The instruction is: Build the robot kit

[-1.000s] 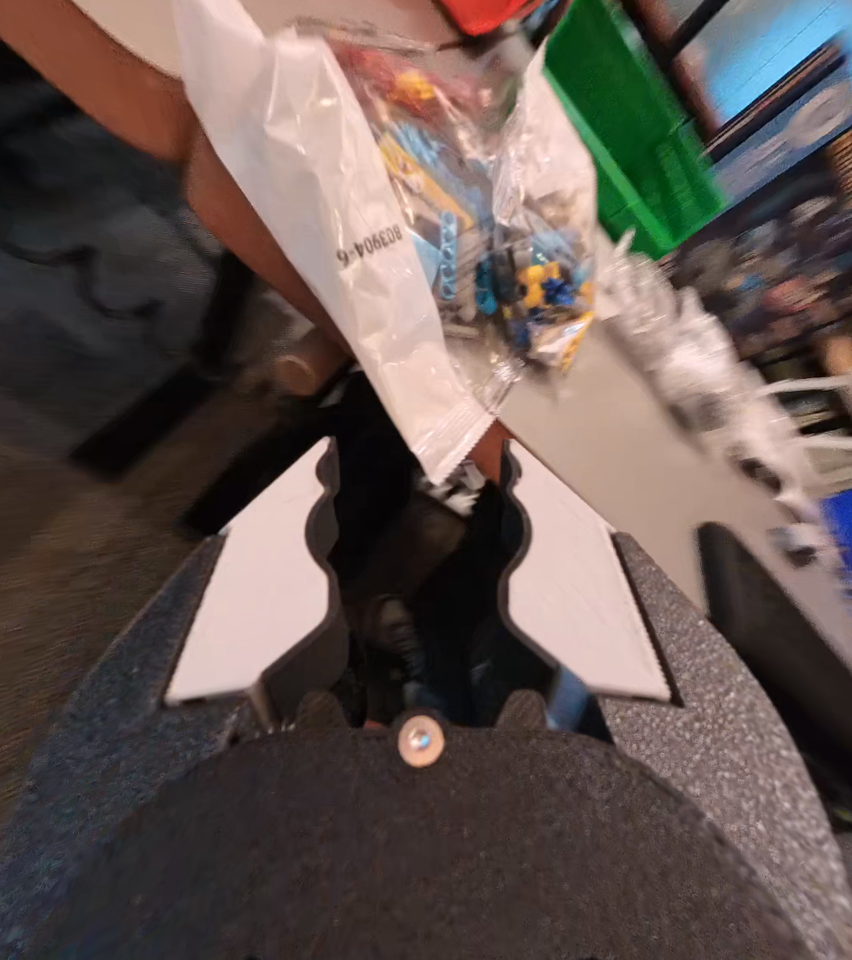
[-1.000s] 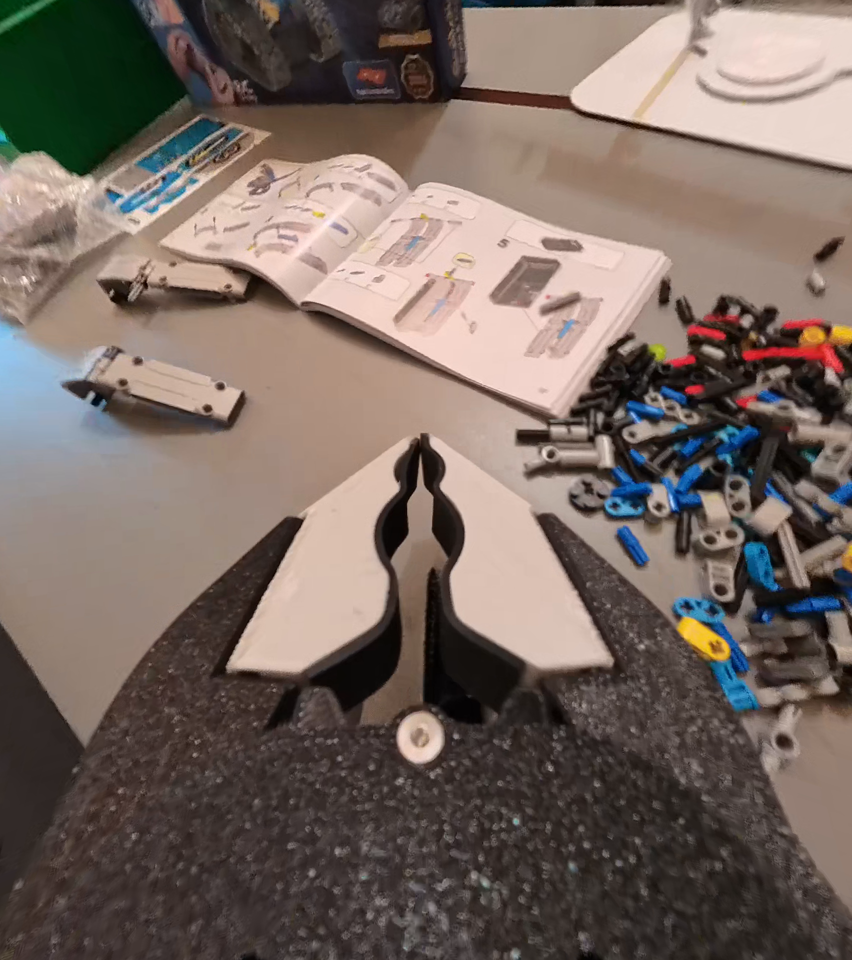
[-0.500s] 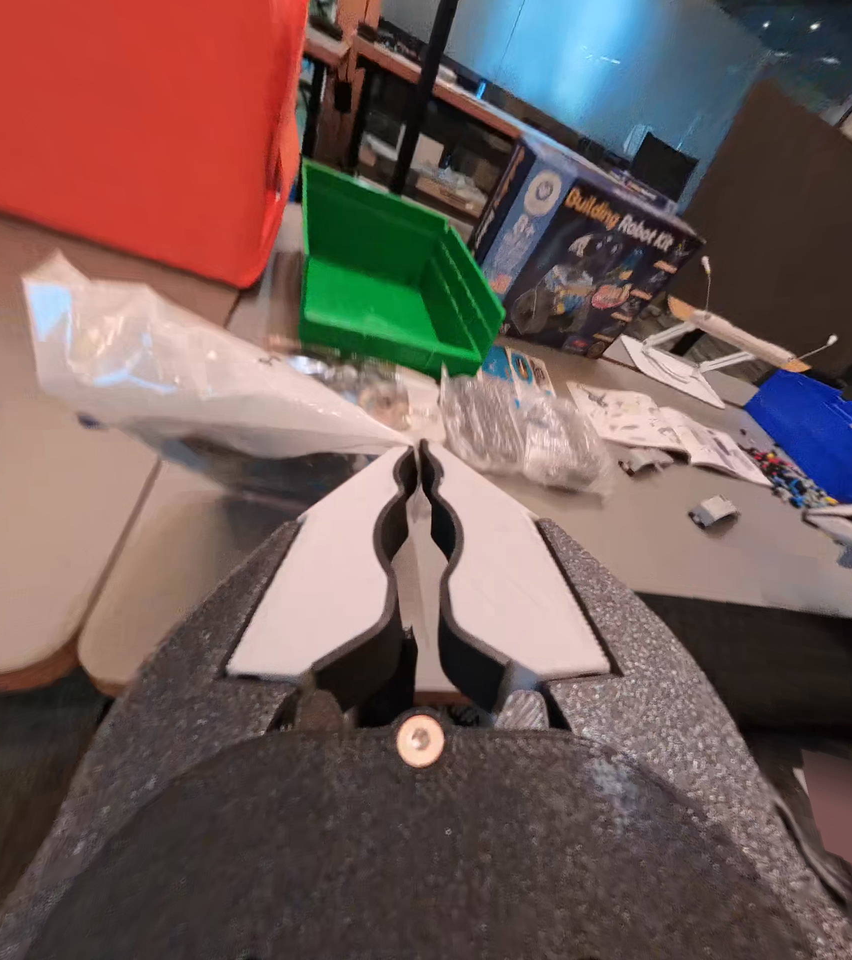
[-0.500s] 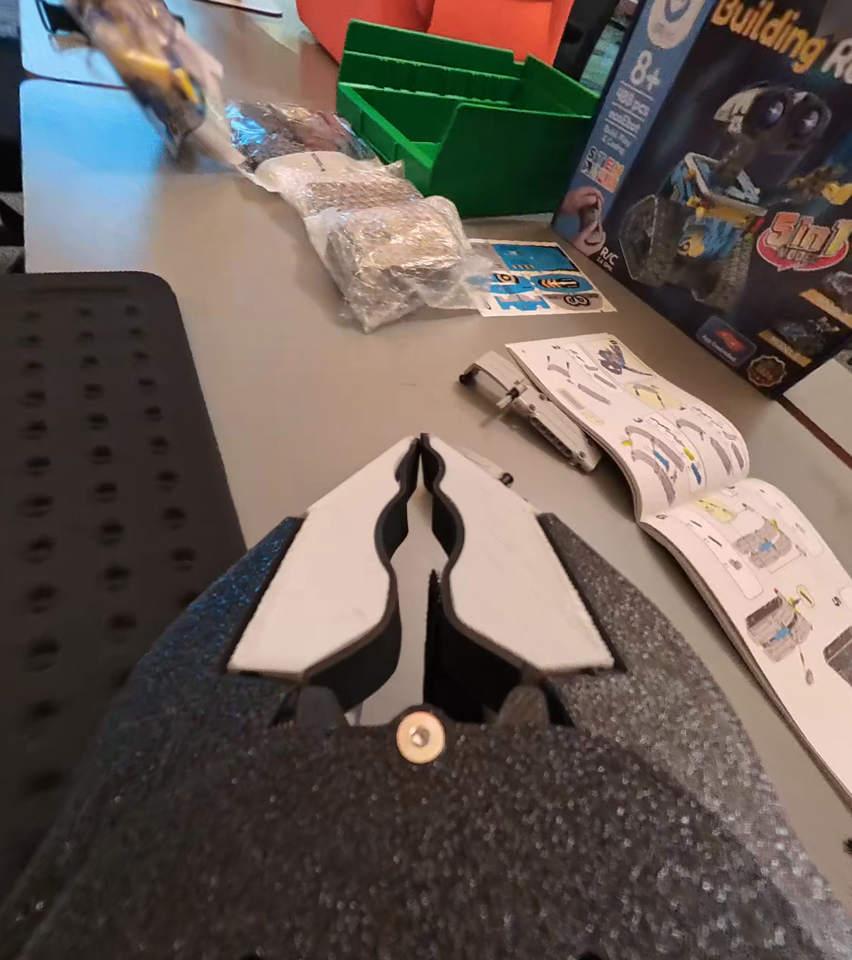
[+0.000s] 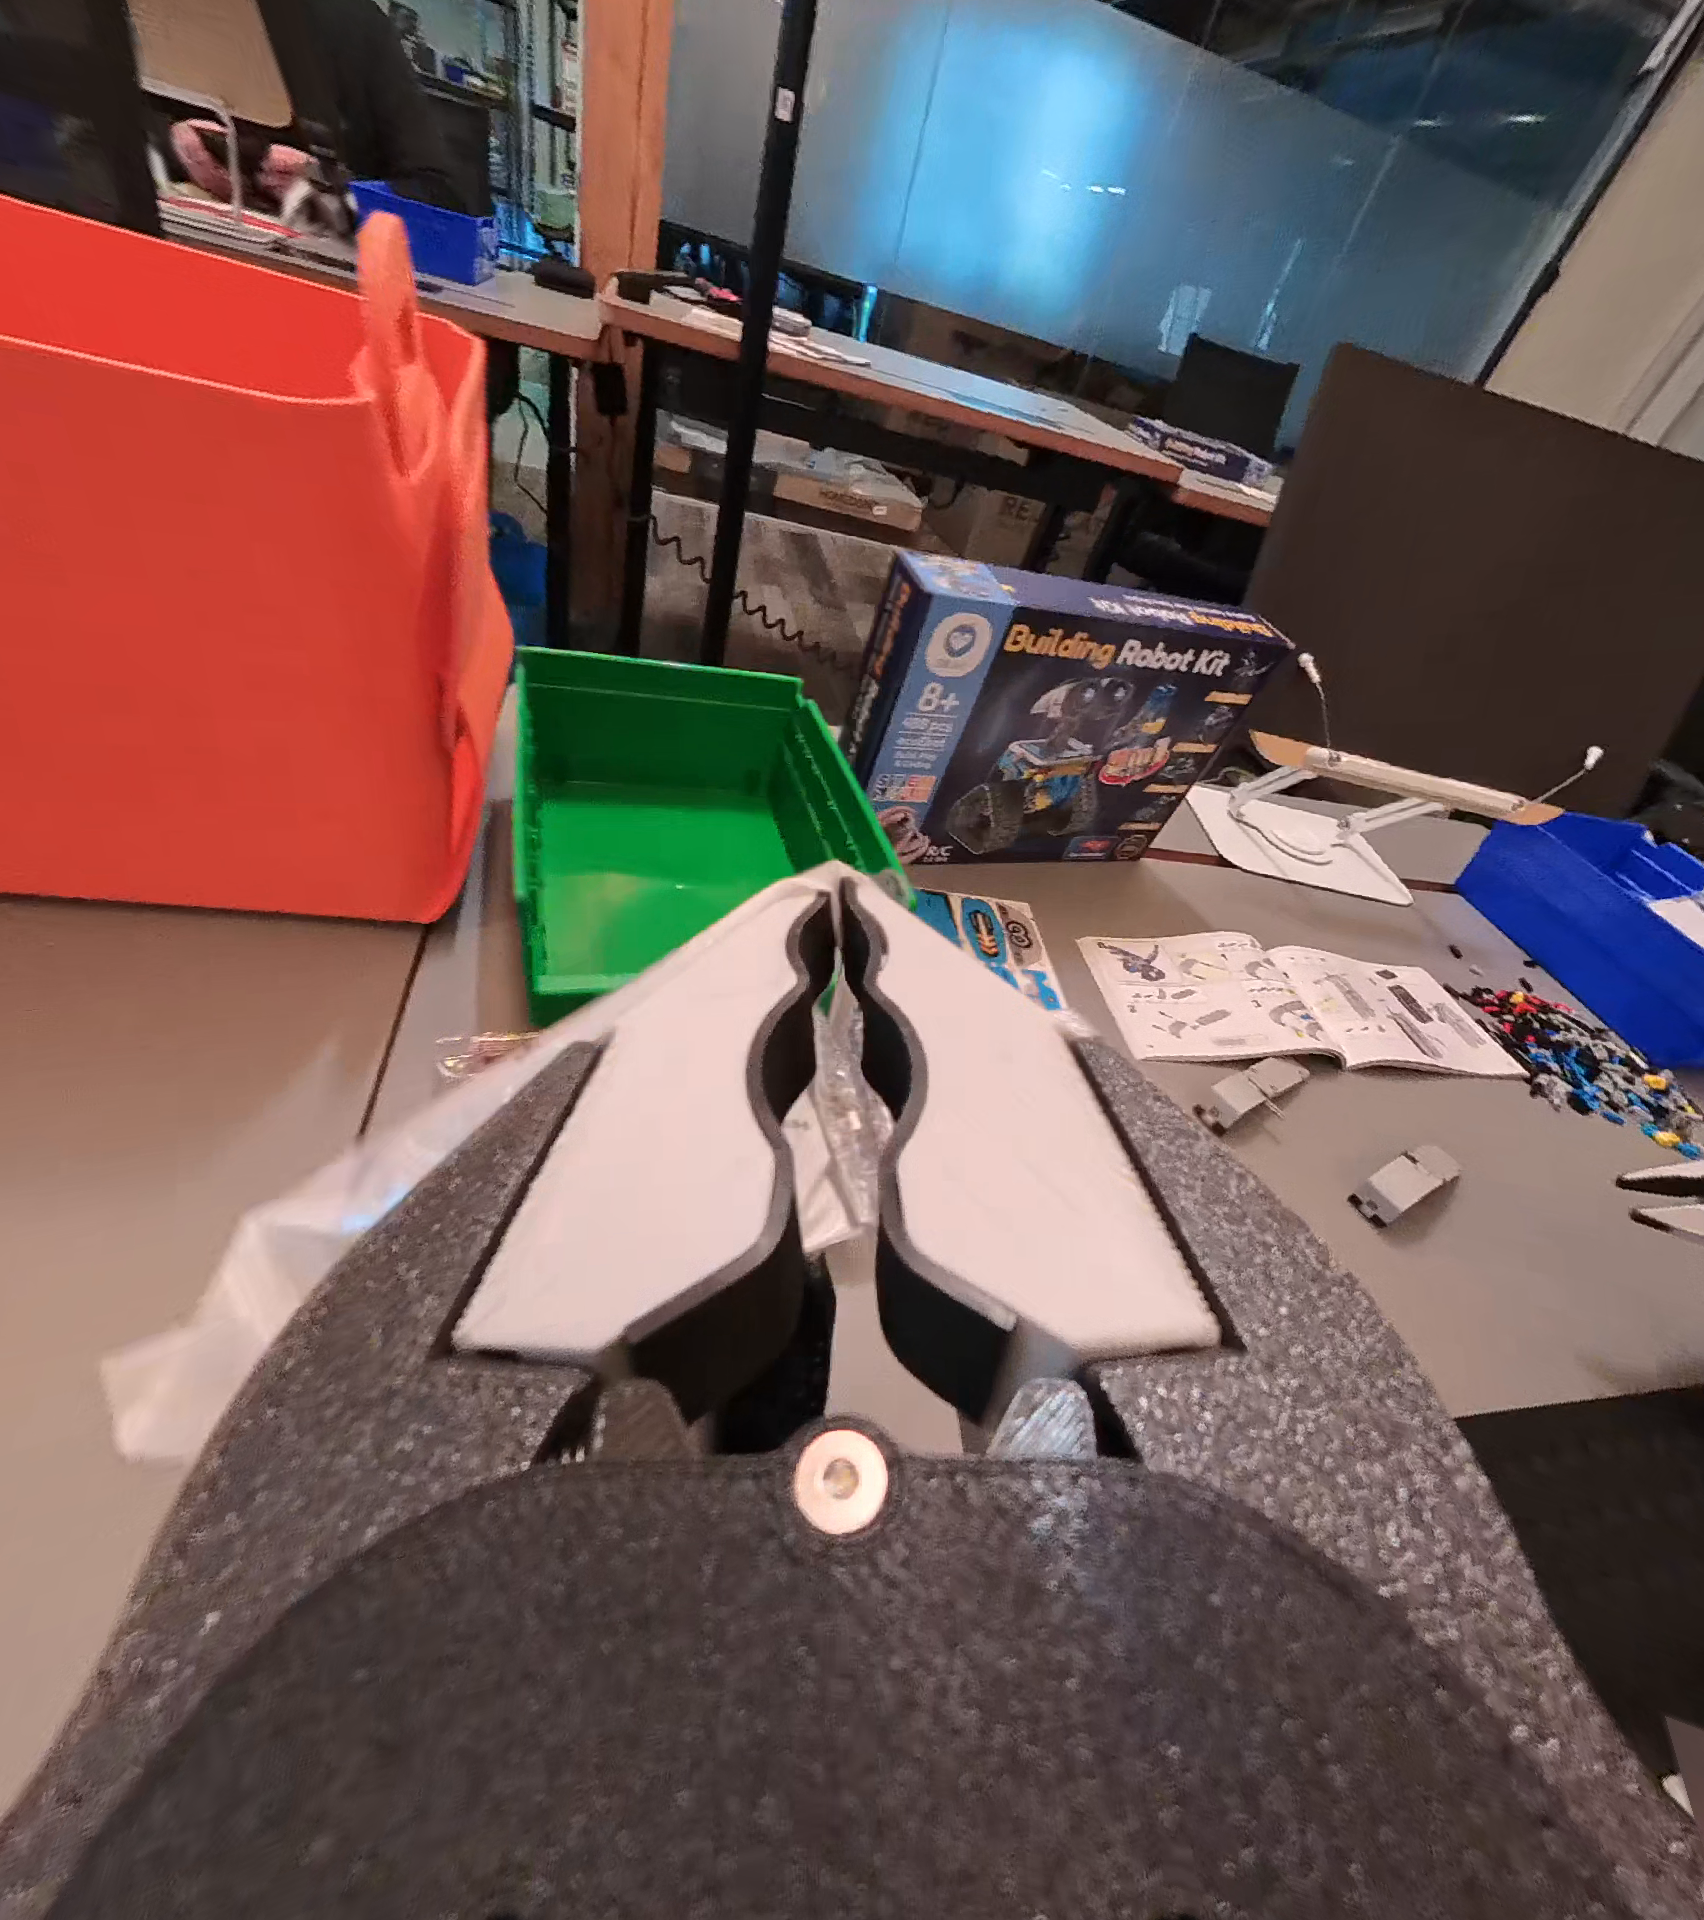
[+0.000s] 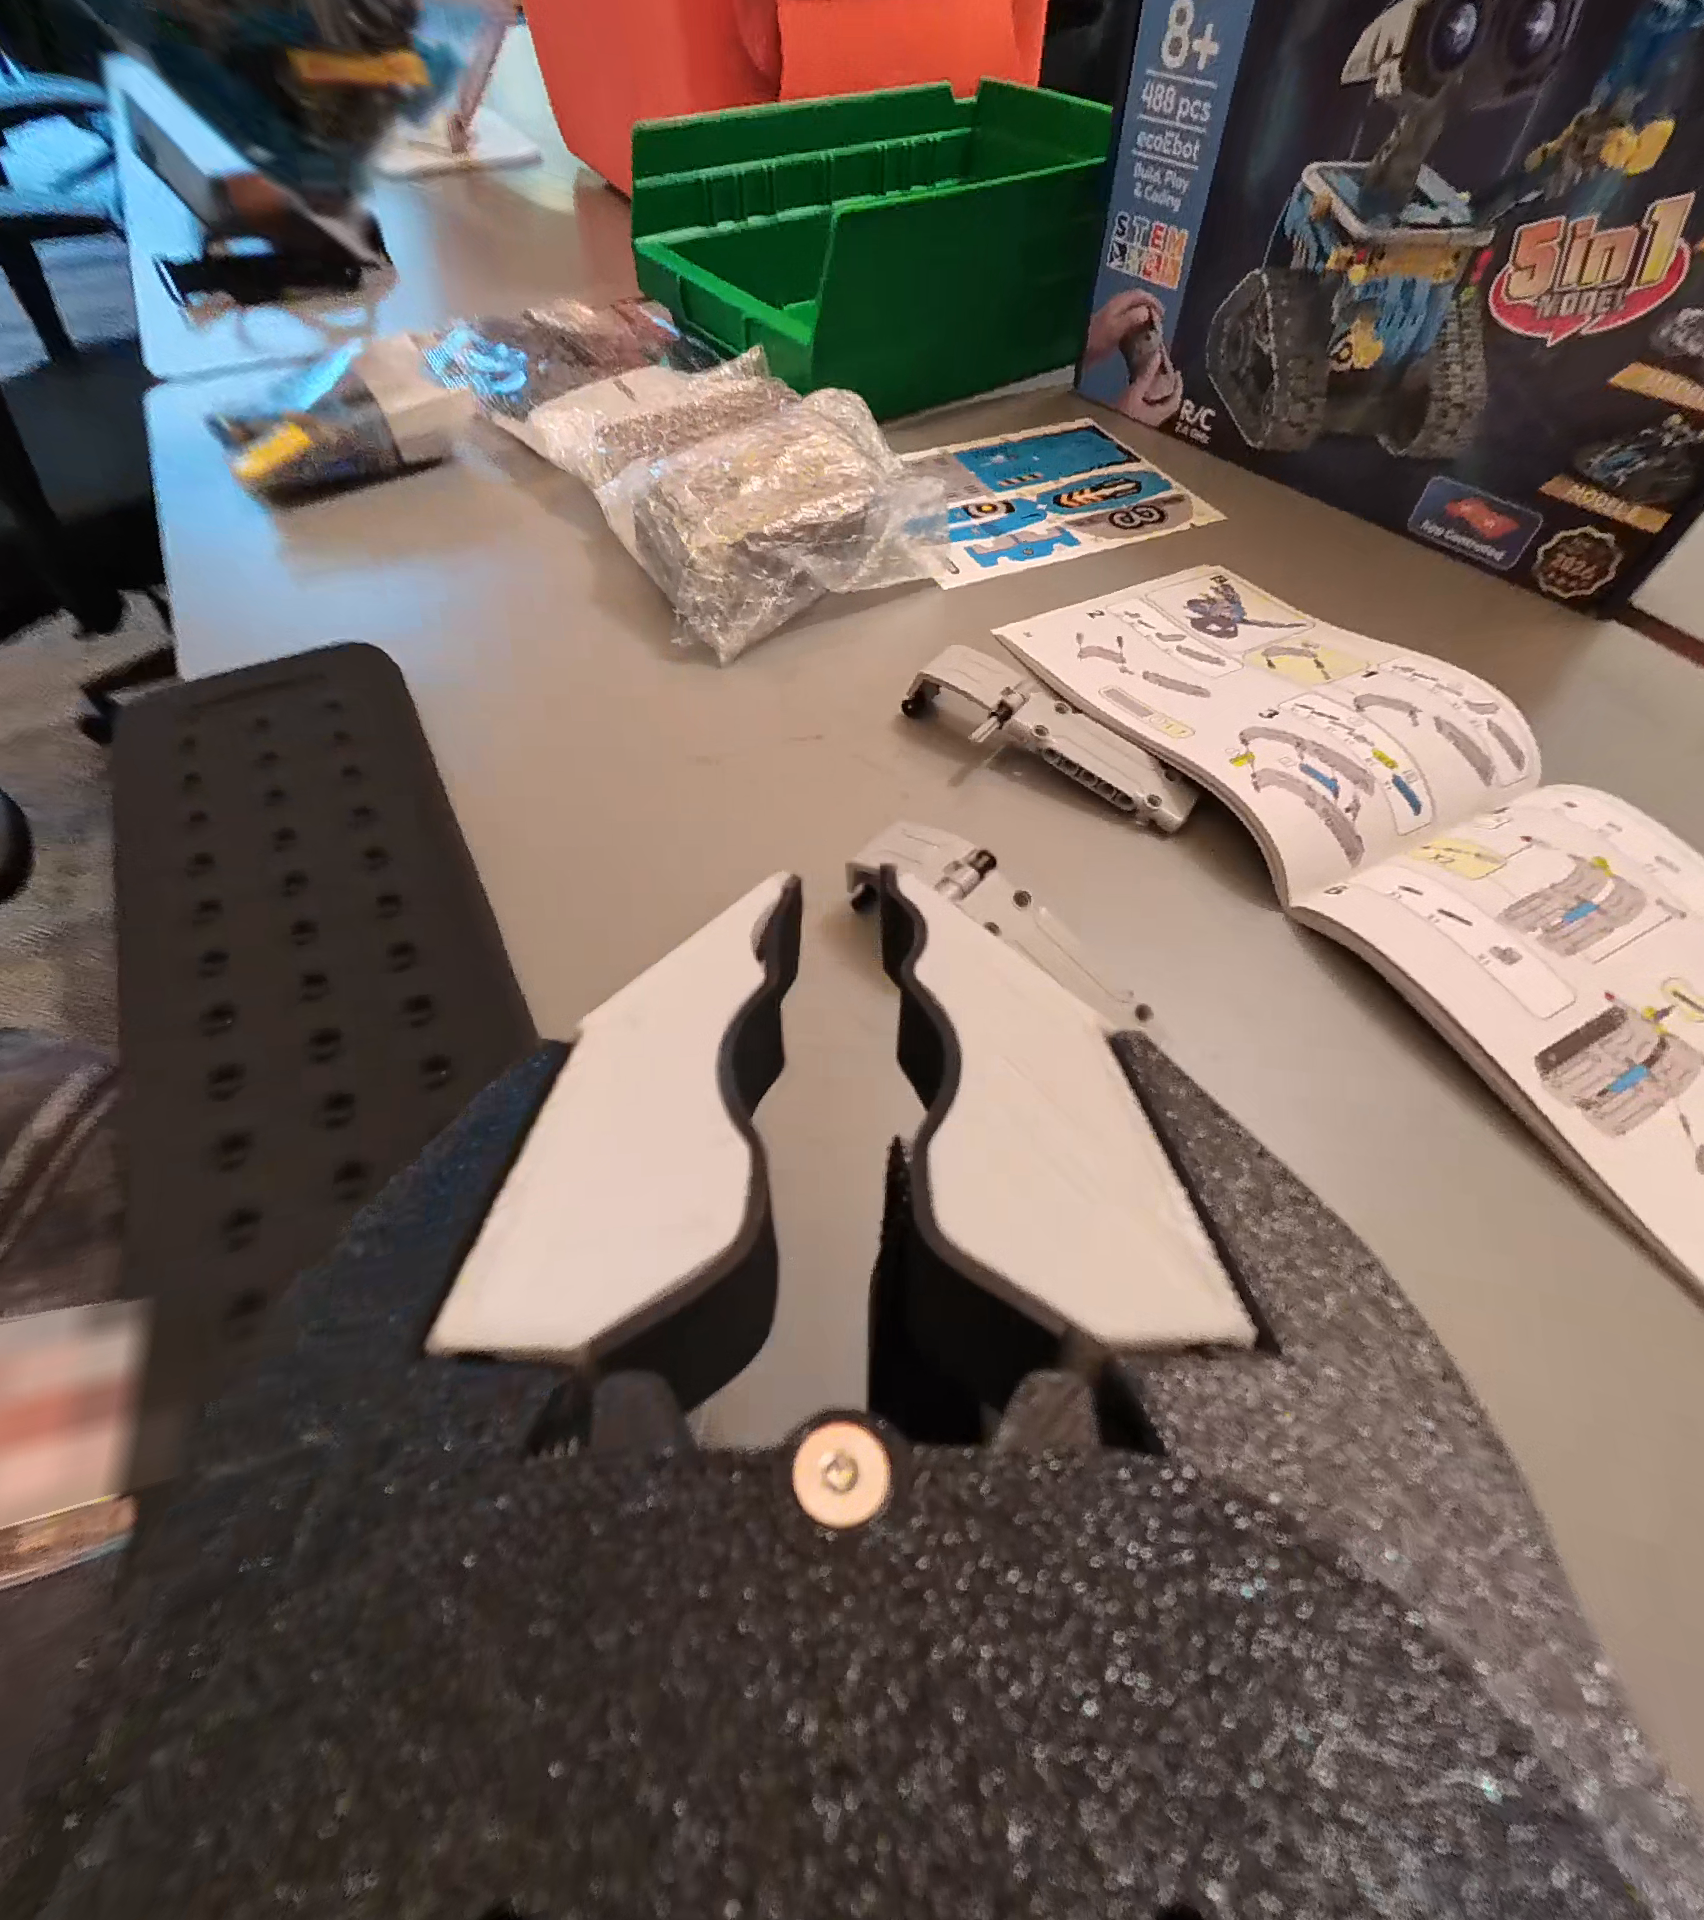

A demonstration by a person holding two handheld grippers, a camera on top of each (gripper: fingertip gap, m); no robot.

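Observation:
My left gripper [image 5: 840, 888] is shut, its tips pinching a plastic bag [image 5: 245, 1288]. The bag hangs under the fingers; its clear film shows in the gap between them and its white end trails to the left. A blurred bag of small parts shows at the far left of the right wrist view [image 6: 328, 426]. My right gripper [image 6: 832, 894] is slightly open with only bare table between the pads. It hovers low beside a grey plastic part [image 6: 993, 914], which its right finger [image 6: 1024, 1091] partly covers. The right gripper also shows in the left wrist view [image 5: 1658, 1195].
A green bin [image 5: 661, 675], an orange tub [image 5: 152, 623] and the kit box [image 5: 1066, 717] stand at the back. An open booklet [image 6: 1399, 831], a second grey part [image 6: 1045, 738], bubble-wrapped packets [image 6: 744, 488], a sticker sheet [image 6: 1056, 499], a parts pile [image 5: 1575, 1060], a blue bin [image 5: 1606, 914] and a black chair [image 6: 287, 935] are around.
My left gripper shut on the bag's corner at the table edge and carried it up over the table. My right gripper swung left from the parts pile to the grey part and opened slightly.

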